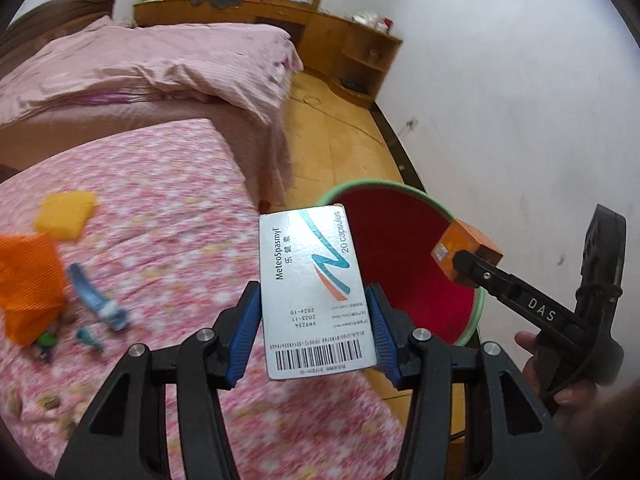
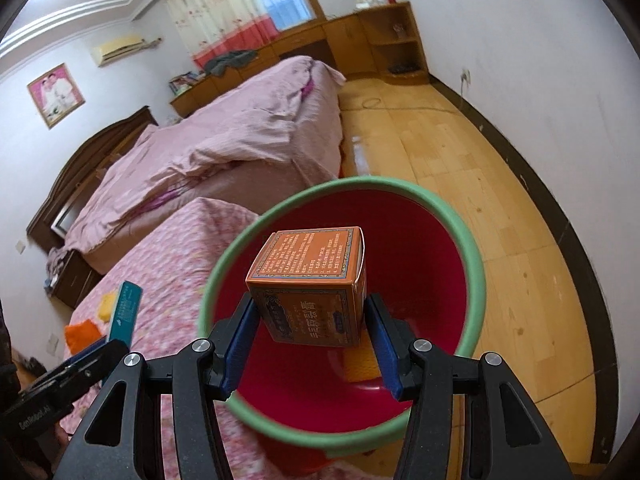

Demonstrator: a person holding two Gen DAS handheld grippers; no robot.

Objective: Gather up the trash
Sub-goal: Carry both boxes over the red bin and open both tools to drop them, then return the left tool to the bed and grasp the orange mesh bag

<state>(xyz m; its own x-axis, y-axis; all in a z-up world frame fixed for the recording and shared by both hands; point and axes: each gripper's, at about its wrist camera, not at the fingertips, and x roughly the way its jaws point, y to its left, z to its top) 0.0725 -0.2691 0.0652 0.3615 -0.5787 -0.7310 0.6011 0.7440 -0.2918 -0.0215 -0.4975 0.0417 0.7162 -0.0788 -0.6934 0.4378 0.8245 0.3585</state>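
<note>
My left gripper (image 1: 314, 312) is shut on a white medicine box (image 1: 312, 288) printed with a barcode and "20 capsules", held near the edge of the pink flowered bed (image 1: 160, 208). The box's far end overlaps the rim of a red bin with a green rim (image 1: 400, 248) that stands on the floor beside the bed. My right gripper (image 2: 312, 320) is shut on an orange carton (image 2: 316, 276) and holds it over the bin's mouth (image 2: 432, 248). The same orange carton (image 1: 464, 248) shows in the left wrist view, above the bin's right rim. The white box (image 2: 126, 312) appears edge-on in the right wrist view.
On the flowered bed lie a yellow sponge (image 1: 66, 214), an orange cloth (image 1: 28, 284), blue wrappers (image 1: 100, 300) and small scraps. A second bed with a pink quilt (image 1: 160, 68) stands behind. Wooden cabinets (image 1: 352, 52) line the far wall, and a wooden floor (image 2: 480, 160) runs along the white wall.
</note>
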